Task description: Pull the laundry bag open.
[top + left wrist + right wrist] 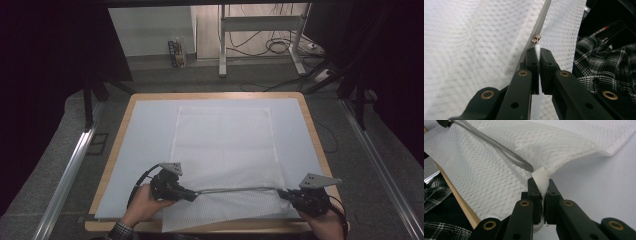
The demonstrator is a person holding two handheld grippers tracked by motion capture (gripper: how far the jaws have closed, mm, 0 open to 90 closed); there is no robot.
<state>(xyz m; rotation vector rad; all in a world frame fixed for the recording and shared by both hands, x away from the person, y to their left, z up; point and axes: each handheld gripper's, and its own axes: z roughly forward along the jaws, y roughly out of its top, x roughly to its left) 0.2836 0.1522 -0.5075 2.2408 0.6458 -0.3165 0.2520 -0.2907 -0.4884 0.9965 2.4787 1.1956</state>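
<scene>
Gripping the small white pull tab (537,48) of the zipper, the left gripper (186,192) sits at the near-left part of the white mesh bag (225,145), its jaws pressed together on the tab with the brass slider (536,39) just beyond their tips. In the left gripper view the grey zipper line (541,18) runs away from the slider toward the far end, and the mesh lies on both sides of it.

Between the two tools, the high view shows the zipper (235,189) stretched taut as a grey line across the near end of the bag, which lies flat on the white sheet covering the table (120,125), its near edge hanging slightly over the table's front.

At the right, the right gripper (286,193) clamps the ribbed white fabric loop (541,180) at the bag's corner, jaws squeezed tight on it. In the right gripper view the two grey zipper tapes (499,147) spread apart a little just before they meet beside the loop, so the zipper looks open over at least that stretch.

Judging by this, the slider stands at the left end with nearly the whole zipper run between it and the held corner; if the work is closing the bag, the pull toward the right is left to do.
</scene>
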